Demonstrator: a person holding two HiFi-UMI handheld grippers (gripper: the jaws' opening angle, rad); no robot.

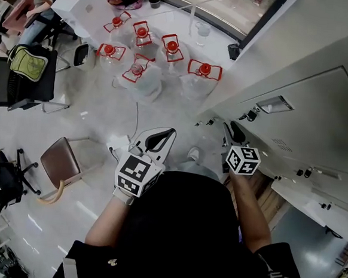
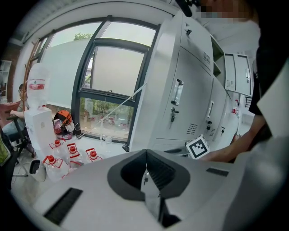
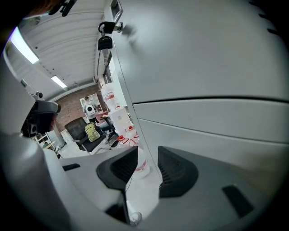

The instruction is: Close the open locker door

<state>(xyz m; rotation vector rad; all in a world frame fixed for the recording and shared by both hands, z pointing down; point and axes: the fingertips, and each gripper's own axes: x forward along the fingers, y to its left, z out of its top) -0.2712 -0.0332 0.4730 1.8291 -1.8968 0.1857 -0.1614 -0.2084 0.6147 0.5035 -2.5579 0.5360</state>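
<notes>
A bank of pale grey lockers (image 1: pixel 308 110) runs along my right. In the right gripper view a grey locker door (image 3: pixel 203 67) fills the right side, its free edge running down between the jaws. A key with a dark tag (image 3: pixel 104 40) hangs in its lock near the top. My right gripper (image 3: pixel 148 155) is open a little; its right pad lies over the door face, and the room shows between the left pad and the edge. In the head view this gripper (image 1: pixel 236 131) is low at the lockers' foot. My left gripper (image 1: pixel 170 132) hangs over the floor, shut and empty.
Several large water bottles with red caps (image 1: pixel 150 55) stand on the floor ahead. A brown chair (image 1: pixel 61 159) and a black chair with a yellow-green bag (image 1: pixel 27 64) are to the left. A water dispenser (image 2: pixel 38 113) stands by the window (image 2: pixel 113 90).
</notes>
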